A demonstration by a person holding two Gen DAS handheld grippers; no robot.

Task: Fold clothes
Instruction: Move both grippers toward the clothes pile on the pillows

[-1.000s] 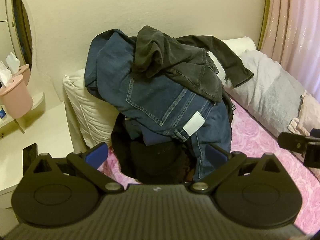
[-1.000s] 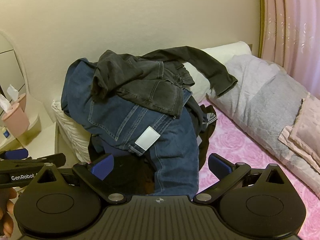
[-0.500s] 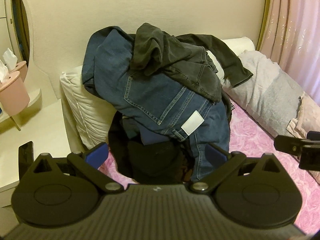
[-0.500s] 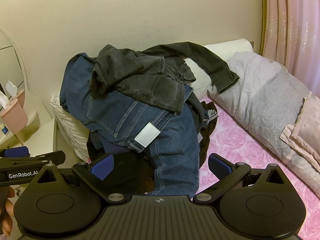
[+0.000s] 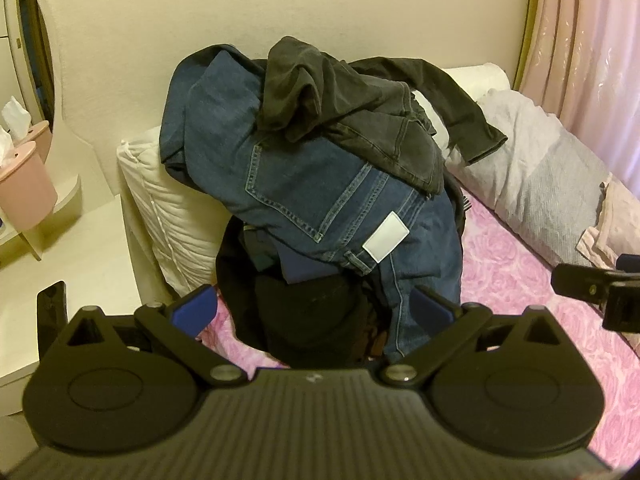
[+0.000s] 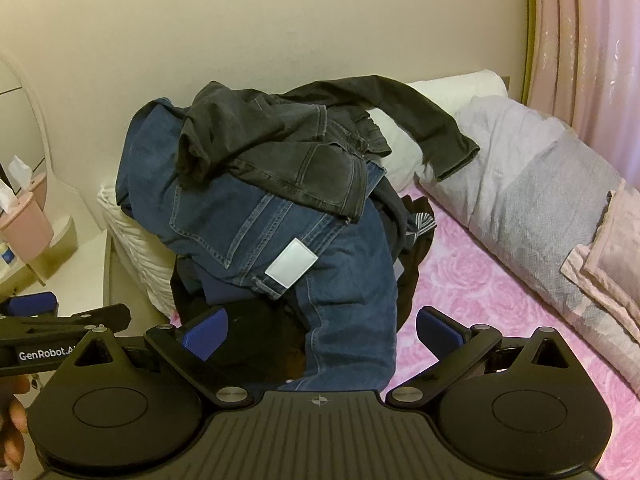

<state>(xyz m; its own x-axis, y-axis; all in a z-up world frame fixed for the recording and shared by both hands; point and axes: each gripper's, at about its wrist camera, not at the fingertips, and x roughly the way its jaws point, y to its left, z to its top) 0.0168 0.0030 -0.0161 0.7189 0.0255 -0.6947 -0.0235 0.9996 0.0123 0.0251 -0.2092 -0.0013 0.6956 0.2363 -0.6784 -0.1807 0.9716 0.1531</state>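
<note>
Pink bed [image 5: 520, 280]: clothes pile [image 6: 280, 208] is heaped straight ahead of both spread, empty tongs, left [image 5: 316, 306] and right [image 6: 322, 330]; the left seems marginally nearer.

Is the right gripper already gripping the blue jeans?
No, the right gripper is open and empty, its blue pads apart in front of the blue jeans.

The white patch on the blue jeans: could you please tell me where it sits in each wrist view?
Left wrist: white patch, right of centre.
Right wrist: white patch, just left of centre.
Shared landmark: the dark grey jeans atop the pile.
</note>
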